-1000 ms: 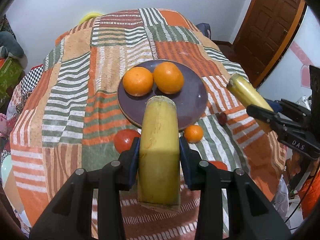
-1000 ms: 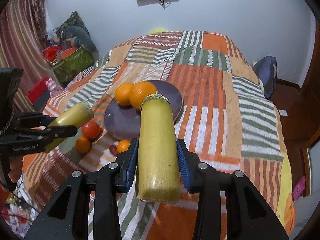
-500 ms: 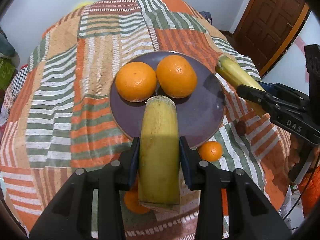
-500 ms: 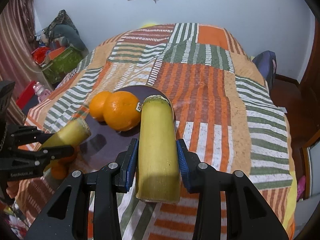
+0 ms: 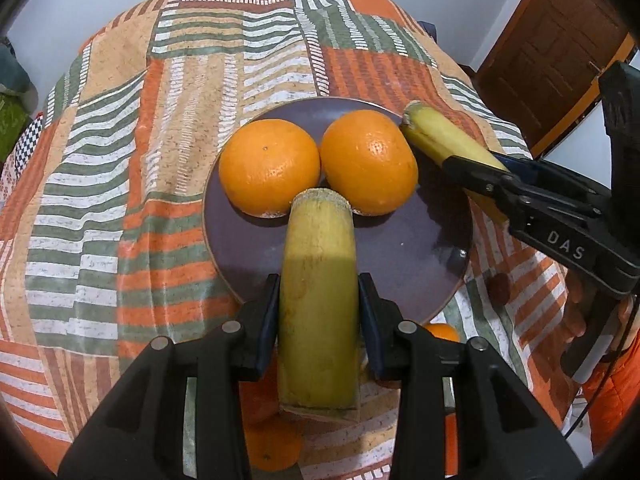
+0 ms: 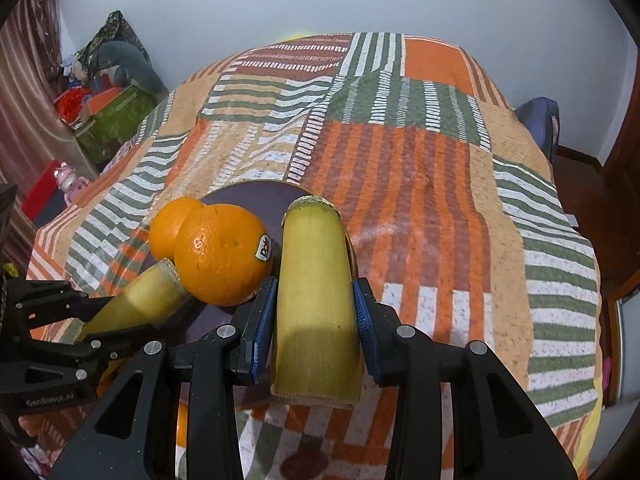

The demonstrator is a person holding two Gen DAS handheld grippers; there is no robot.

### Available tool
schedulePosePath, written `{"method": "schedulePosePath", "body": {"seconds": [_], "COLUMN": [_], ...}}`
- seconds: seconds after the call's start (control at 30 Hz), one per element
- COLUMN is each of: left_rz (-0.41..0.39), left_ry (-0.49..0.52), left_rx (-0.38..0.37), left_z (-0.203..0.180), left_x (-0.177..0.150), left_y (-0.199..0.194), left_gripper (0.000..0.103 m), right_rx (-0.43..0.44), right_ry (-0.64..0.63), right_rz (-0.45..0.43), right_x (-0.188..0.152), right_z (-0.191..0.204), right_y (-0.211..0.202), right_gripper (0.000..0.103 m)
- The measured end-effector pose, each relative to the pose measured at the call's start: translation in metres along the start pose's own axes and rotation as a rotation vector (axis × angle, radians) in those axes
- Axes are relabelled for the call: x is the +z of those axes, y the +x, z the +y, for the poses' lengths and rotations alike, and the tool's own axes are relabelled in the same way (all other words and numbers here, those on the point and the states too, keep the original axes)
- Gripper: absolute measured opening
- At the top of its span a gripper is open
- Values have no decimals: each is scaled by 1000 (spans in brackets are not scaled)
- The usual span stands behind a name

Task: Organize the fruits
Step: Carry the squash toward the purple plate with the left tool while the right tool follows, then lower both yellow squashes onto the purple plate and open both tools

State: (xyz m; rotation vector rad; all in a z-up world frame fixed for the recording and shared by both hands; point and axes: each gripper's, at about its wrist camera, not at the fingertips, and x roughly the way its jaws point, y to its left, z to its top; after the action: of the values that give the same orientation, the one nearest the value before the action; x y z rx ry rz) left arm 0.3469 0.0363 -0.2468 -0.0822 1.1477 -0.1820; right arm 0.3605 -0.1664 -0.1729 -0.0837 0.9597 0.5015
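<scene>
Plainly, each gripper carried its own cut length of yellow-green cane over the bed. The left gripper (image 5: 320, 312) had its jaws closed on the left cane piece (image 5: 318, 300), blue pads pressed against both sides, and that piece pointed toward 12 o'clock, with its far end in front of the gap between two oranges. The left orange (image 5: 270, 166) and the right orange (image 5: 368, 160) sat touching each other on the far half of a dark purple plate (image 5: 400, 256) (the right orange bore a small sticker in the right wrist view). The right gripper (image 6: 314, 332) likewise gripped the right cane piece (image 6: 314, 300) firmly, its jaws narrowed onto it; from the left wrist camera that piece appeared at 2 o'clock, its tip just beside the right orange at the plate's rim. The plate rested on the striped patchwork bedspread (image 5: 120, 160). A small orange fruit (image 5: 440, 332) lay on the bedspread just off the plate's near edge, at 5 o'clock, and another orange fruit (image 5: 272, 448) showed partly below the left cane piece. A brown wooden door (image 5: 552, 52) stood at 1 o'clock.
</scene>
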Motion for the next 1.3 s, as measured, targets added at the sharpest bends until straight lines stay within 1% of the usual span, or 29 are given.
{"method": "schedulePosePath", "body": {"seconds": [0.07, 0.2, 0.4, 0.6, 0.8, 0.83, 0.93, 1.1, 1.17, 1.23, 1.3], "left_rz": [-2, 2, -5, 4, 19, 10, -16, -57, -85, -105, -120], "left_ry": [1, -15, 2, 20, 6, 7, 12, 12, 15, 10, -1], "left_rx": [7, -15, -4, 5, 9, 18, 35, 32, 58, 70, 68], "left_z": [0, 1, -1, -3, -2, -3, -5, -6, -8, -8, -6], "left_x": [2, 8, 15, 14, 12, 11, 9, 8, 7, 6, 5], "left_y": [2, 5, 6, 7, 8, 7, 1, -17, -26, -35, -46], "left_gripper": [37, 37, 37, 37, 37, 37, 37, 37, 37, 37, 37], "right_rx": [-6, -11, -36, -33, -17, -4, -4, -10, -12, -11, -6], "right_ry": [-11, -24, -43, -41, -31, -27, -31, -36, -29, -15, -7], "right_rz": [5, 22, 24, 32, 39, 38, 37, 19, 2, -19, -41], "right_x": [2, 7, 9, 8, 4, 3, 1, 0, 1, 2, 2], "right_z": [1, 3, 7, 6, 6, 6, 8, 11, 11, 12, 13], "right_y": [4, 13, 21, 22, 19, 17, 14, 3, -6, -15, -26], "right_gripper": [35, 35, 35, 35, 36, 36, 36, 36, 38, 44, 44]}}
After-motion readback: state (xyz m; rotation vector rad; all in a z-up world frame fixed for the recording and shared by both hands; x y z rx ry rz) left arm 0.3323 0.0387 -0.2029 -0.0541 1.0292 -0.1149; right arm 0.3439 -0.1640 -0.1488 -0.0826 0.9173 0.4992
